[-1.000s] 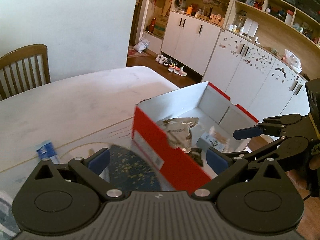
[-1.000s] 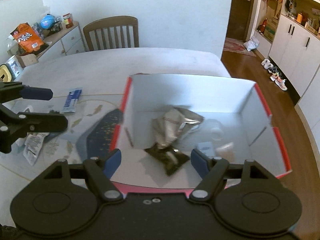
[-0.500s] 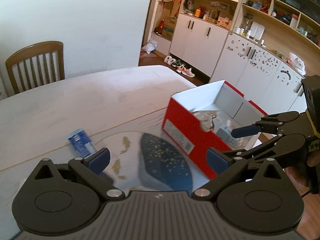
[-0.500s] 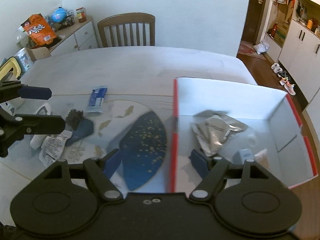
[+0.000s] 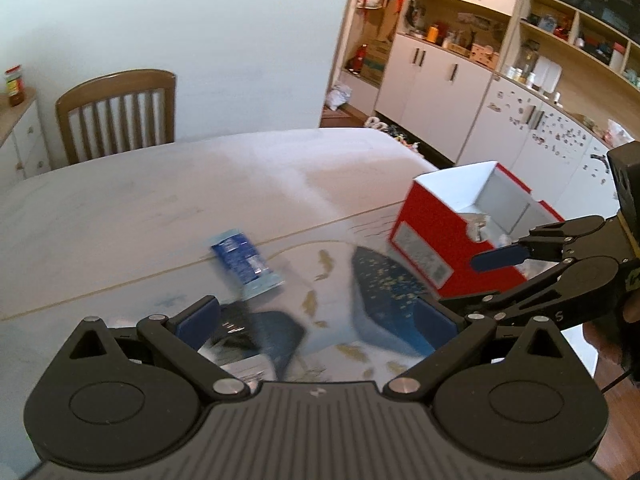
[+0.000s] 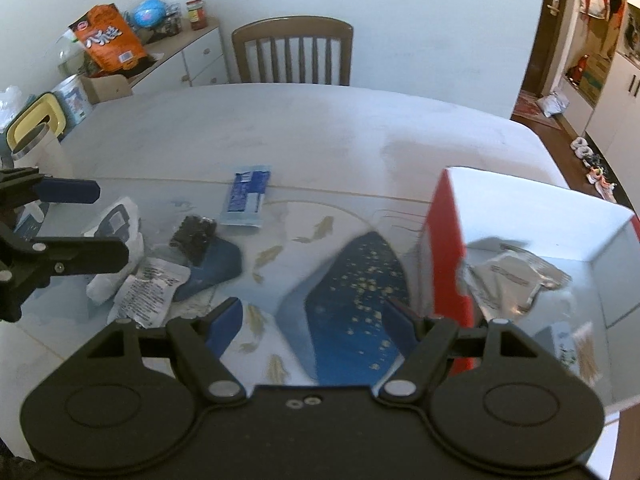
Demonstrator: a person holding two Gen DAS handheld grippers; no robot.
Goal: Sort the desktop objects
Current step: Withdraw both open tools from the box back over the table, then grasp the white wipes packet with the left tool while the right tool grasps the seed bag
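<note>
A red box with a white inside (image 6: 444,248) stands at the table's right; it also shows in the left wrist view (image 5: 436,236). It holds a crumpled silver packet (image 6: 512,280) and small items. On the table lie a blue packet (image 6: 246,196), also in the left wrist view (image 5: 246,264), a small dark packet (image 6: 194,234), a white printed packet (image 6: 150,288) and a white pouch (image 6: 114,224). My left gripper (image 5: 316,320) is open and empty above these loose items. My right gripper (image 6: 316,316) is open and empty over the table, left of the box.
A wooden chair (image 6: 292,50) stands at the table's far side. A sideboard (image 6: 184,60) at the back left carries an orange bag (image 6: 108,38) and jars. A white jug with a yellow lid (image 6: 38,136) stands at the table's left edge. Cabinets (image 5: 440,76) line the right wall.
Both grippers have swung left, away from the box and toward the loose packets. The box has shifted right in both views. Both stay open and empty.
</note>
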